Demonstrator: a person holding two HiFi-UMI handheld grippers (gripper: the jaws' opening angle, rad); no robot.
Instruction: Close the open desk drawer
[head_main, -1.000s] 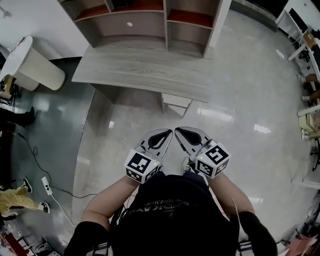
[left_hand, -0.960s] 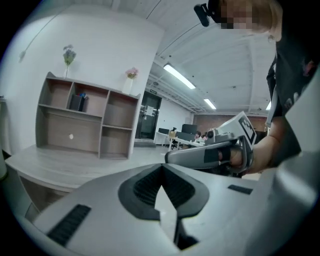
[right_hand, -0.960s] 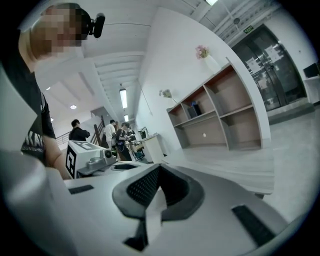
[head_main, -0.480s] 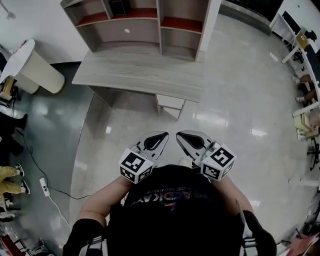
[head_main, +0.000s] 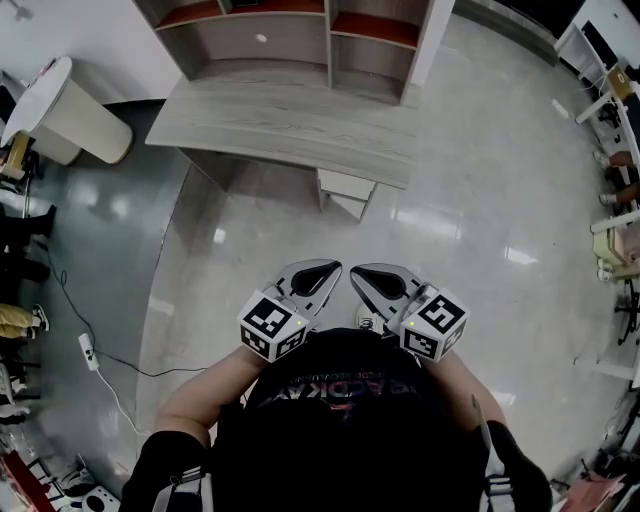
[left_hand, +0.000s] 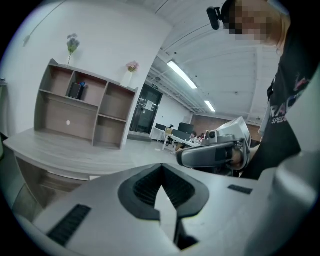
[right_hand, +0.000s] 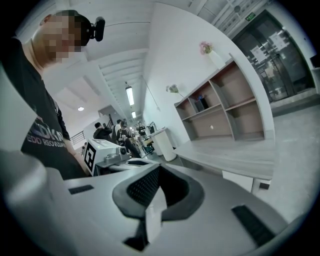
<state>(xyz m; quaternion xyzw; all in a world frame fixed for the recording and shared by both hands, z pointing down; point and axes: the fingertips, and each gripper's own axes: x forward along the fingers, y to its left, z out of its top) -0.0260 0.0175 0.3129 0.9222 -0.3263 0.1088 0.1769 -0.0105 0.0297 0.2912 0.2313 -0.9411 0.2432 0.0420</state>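
The grey wood desk stands ahead of me, with a shelf unit on its back. A white drawer sticks out from under the desk's front edge, near its right end. My left gripper and right gripper are held side by side at waist height, well short of the drawer, and both are shut with nothing in them. In the right gripper view the drawer front shows below the desk top, with the left gripper beside me. The left gripper view shows the desk and the right gripper.
A white round bin stands left of the desk. A cable and power strip lie on the floor at the left. Glossy floor lies between me and the desk. Chairs and desks line the right edge; people stand at the far left.
Both grippers stay shut and empty. They have shifted a little along with my body, and the desk sits slightly differently in the head view.
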